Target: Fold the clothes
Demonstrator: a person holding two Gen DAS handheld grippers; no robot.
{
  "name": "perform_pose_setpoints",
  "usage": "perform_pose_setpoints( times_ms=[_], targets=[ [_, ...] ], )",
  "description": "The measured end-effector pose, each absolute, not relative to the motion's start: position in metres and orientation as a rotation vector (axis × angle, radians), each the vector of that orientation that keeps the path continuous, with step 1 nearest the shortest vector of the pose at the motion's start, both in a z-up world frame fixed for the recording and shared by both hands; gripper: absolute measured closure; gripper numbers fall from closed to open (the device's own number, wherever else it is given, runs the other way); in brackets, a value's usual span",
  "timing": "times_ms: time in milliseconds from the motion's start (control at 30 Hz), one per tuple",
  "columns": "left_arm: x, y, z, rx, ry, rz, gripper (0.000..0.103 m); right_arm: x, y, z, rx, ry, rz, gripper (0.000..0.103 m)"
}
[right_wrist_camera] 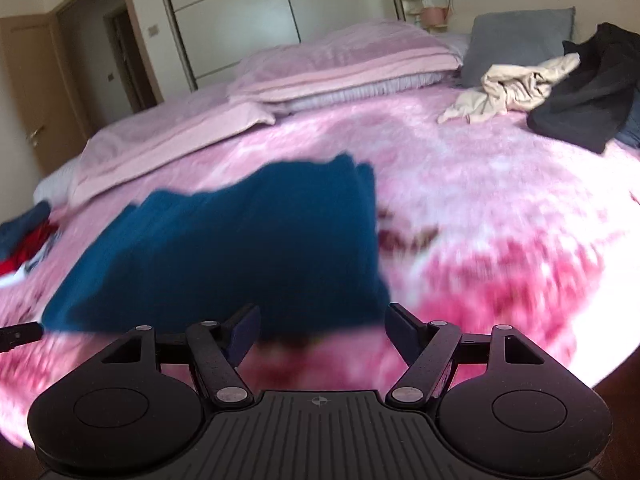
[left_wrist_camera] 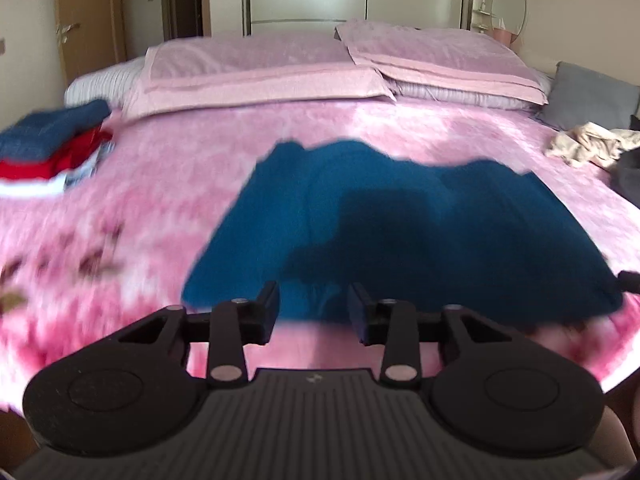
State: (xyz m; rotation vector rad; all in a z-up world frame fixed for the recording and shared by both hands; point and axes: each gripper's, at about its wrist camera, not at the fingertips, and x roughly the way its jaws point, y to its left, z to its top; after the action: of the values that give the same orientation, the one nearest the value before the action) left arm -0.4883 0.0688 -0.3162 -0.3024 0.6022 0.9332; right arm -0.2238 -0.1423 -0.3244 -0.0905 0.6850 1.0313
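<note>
A dark teal garment (left_wrist_camera: 400, 232) lies spread flat on the pink bedspread (left_wrist_camera: 180, 184). In the left wrist view my left gripper (left_wrist_camera: 314, 308) hovers at the garment's near edge, its jaws apart with nothing between them. In the right wrist view the same teal garment (right_wrist_camera: 240, 248) fills the middle left. My right gripper (right_wrist_camera: 324, 328) stands wide open by its near right corner, holding nothing. The tip of the other gripper shows at the far left edge of that view. Both views are blurred.
A pile of folded blue, red and white clothes (left_wrist_camera: 48, 148) sits at the left of the bed. A crumpled beige garment (right_wrist_camera: 516, 88) and a black one (right_wrist_camera: 588, 92) lie at the right, by a grey cushion (right_wrist_camera: 516, 44). Pink pillows (left_wrist_camera: 280, 68) line the head.
</note>
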Motion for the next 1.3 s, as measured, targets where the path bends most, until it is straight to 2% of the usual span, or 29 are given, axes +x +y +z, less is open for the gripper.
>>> perform_pose_setpoints(
  times_ms=[67,133,200,300,500,600,733,867,967,1000,1100,1300],
  targets=[
    [-0.467,0.103,-0.312,-0.279,0.599,0.923,0.081,-0.2,-0.117,-0.319,-0.102,0.656,1.05,0.033],
    [-0.438,0.141,-0.311,-0.248,0.596,0.886,0.085,-0.178,-0.085,-0.312,-0.132,0.611,1.085,0.052],
    [-0.407,0.177,-0.314,-0.215,0.603,0.819,0.09,-0.163,-0.049,-0.308,-0.183,0.572,1.122,0.055],
    [-0.368,0.216,-0.328,-0.184,0.624,0.733,0.092,-0.153,0.014,-0.308,-0.286,0.522,1.206,0.058],
    [-0.336,0.267,-0.373,-0.12,0.75,0.753,0.091,-0.145,0.1,-0.347,-0.537,0.592,1.196,0.059],
    [-0.331,0.289,-0.387,-0.128,0.79,0.791,0.091,-0.131,0.104,-0.363,-0.527,0.651,1.181,0.059],
    [-0.332,0.305,-0.37,-0.24,0.81,0.784,0.092,-0.122,0.11,-0.347,-0.531,0.725,1.146,0.059],
    [-0.356,0.314,-0.348,-0.25,0.763,0.815,0.091,-0.114,0.107,-0.316,-0.513,0.678,1.066,0.059],
    [-0.363,0.337,-0.361,-0.277,0.846,0.81,0.091,-0.101,0.114,-0.324,-0.567,0.726,1.023,0.059],
    [-0.364,0.341,-0.368,-0.278,0.848,0.804,0.092,-0.098,0.117,-0.337,-0.61,0.74,1.005,0.065],
    [-0.36,0.346,-0.375,-0.265,0.859,0.798,0.092,-0.095,0.115,-0.355,-0.646,0.692,1.024,0.066],
    [-0.37,0.341,-0.348,-0.464,0.802,0.934,0.092,-0.066,0.126,-0.334,-0.653,0.85,1.082,0.065]
  ],
)
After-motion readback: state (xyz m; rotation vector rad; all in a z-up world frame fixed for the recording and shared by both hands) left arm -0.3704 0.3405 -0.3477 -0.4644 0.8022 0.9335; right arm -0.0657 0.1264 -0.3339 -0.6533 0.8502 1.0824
